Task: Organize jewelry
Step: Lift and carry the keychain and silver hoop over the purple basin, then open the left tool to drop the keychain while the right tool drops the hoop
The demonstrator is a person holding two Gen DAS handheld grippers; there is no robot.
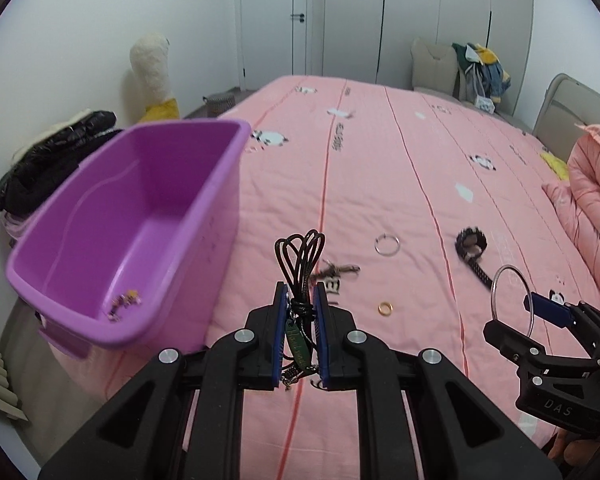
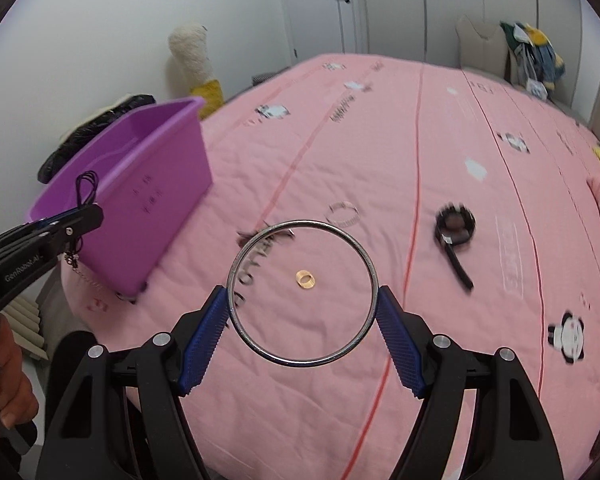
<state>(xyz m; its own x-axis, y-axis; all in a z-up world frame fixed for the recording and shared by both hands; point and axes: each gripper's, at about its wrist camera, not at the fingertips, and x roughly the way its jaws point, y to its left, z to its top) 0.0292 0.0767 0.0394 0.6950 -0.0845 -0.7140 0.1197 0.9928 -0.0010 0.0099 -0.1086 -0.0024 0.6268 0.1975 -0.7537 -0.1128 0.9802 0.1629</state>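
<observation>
Above the bed [image 2: 420, 160], your left gripper [image 1: 300, 304] pinches a black cord necklace [image 1: 300, 256] beside the purple bin's [image 1: 100, 332] rim; your right gripper [image 2: 302, 300] fingers clamp a silver bangle [image 2: 236, 256] over open bedspread.

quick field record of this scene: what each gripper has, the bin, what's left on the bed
left gripper: shut on black cord necklace with green tag
right gripper: shut on large silver bangle, pads on its two sides
purple bin: on bed edge, one small piece inside
pink bedspread: gold ring, small silver hoop, black watch, brown piece
</observation>
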